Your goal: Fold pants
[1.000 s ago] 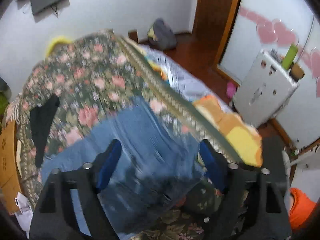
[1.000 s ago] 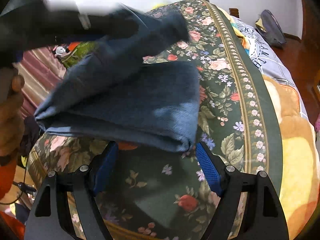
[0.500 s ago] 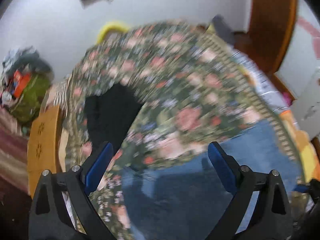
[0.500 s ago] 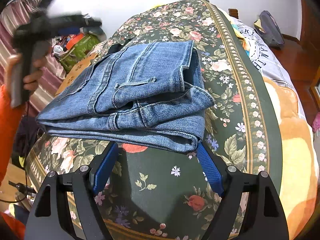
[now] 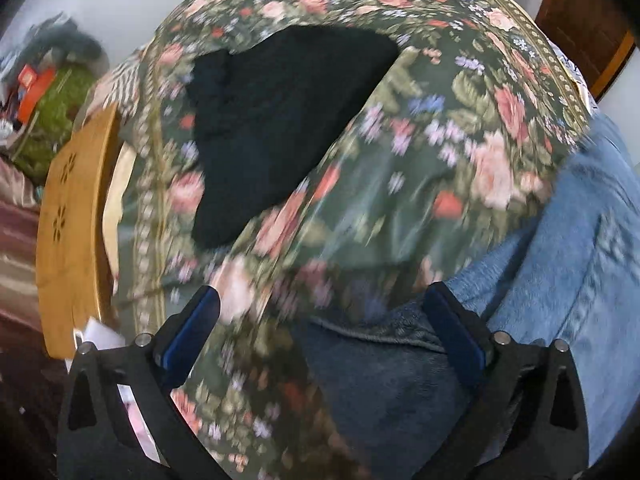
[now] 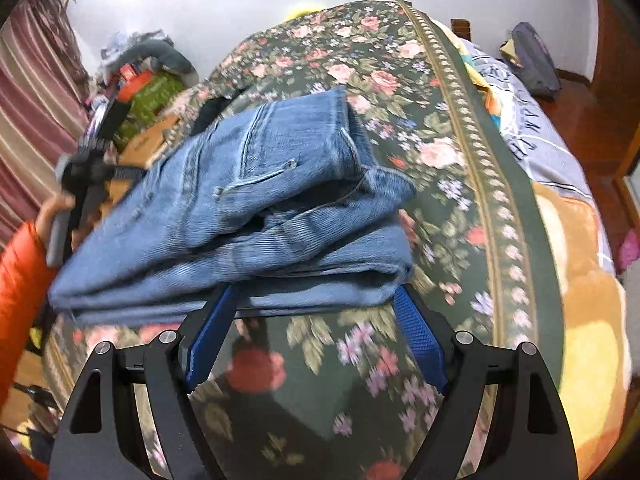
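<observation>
The folded jeans (image 6: 240, 208) sit on the bed (image 6: 460, 168). Left gripper (image 5: 320, 336), jaws just opening wide at their nine-o'clock edge, grips nothing; right gripper (image 6: 316, 332) gapes empty. A clumsy nudge could topple the fold.

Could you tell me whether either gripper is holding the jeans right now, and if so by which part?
Nothing is held. The left gripper and right gripper both stand open beside the folded jeans.

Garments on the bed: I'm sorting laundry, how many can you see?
2: folded blue jeans on the floral bedspread, and a black garment lying beyond them. Others may be hidden.
</observation>
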`<state>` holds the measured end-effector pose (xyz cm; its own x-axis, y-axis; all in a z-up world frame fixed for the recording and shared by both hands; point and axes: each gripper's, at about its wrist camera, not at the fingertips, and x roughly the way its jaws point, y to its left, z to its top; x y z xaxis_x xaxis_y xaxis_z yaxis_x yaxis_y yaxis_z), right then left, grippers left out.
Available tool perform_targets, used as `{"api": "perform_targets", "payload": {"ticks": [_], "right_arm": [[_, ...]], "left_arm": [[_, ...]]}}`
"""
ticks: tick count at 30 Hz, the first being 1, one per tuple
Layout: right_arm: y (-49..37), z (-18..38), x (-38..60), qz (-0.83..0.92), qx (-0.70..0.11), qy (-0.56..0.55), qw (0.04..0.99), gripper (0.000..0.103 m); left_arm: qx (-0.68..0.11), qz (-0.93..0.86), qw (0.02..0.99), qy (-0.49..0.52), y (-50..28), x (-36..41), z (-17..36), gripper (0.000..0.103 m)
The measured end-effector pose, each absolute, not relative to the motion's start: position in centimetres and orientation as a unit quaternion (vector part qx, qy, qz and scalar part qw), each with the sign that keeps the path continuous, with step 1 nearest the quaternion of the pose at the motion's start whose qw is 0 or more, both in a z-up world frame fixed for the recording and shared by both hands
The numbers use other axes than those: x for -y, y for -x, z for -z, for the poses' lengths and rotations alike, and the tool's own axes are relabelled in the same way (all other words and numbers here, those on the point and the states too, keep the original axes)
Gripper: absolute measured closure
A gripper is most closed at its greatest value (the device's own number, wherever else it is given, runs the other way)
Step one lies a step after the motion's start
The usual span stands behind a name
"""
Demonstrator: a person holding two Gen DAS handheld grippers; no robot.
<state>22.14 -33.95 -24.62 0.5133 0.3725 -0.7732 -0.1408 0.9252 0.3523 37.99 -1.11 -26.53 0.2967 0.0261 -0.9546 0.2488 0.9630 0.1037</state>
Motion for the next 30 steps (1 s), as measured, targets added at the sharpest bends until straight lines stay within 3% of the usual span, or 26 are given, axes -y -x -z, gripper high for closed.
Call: {"api": "perform_targets", "payload": {"ticks": [7,16,20,30], "right_arm": [[-21.5,23.0,33.0,-0.155,-0.45,-0.11,0.872,0.024],[-19.1,20.8,31.2,-0.184,-0.421,-0.094,0.883,0.024],[-19.1,20.3,30.8,-0.184,-0.419,-0.076,0.886,0.024],[-24.3,18.2,31.1,-0.187,-0.394,-0.052,0.898,0.024]], "left_arm": [[-0.582,0.065,0.805,-0.092,-29.8,-1.9,24.7,0.0],[-0.562,0.123,0.816,-0.053,-22.3,1.5,21.9,0.0],[-0.519,0.112,0.843,-0.089,-21.9,3.4,20.0,0.001],[-0.434,0.101,0.894,-0.056,-28.8,4.2,13.8,0.001]]}}
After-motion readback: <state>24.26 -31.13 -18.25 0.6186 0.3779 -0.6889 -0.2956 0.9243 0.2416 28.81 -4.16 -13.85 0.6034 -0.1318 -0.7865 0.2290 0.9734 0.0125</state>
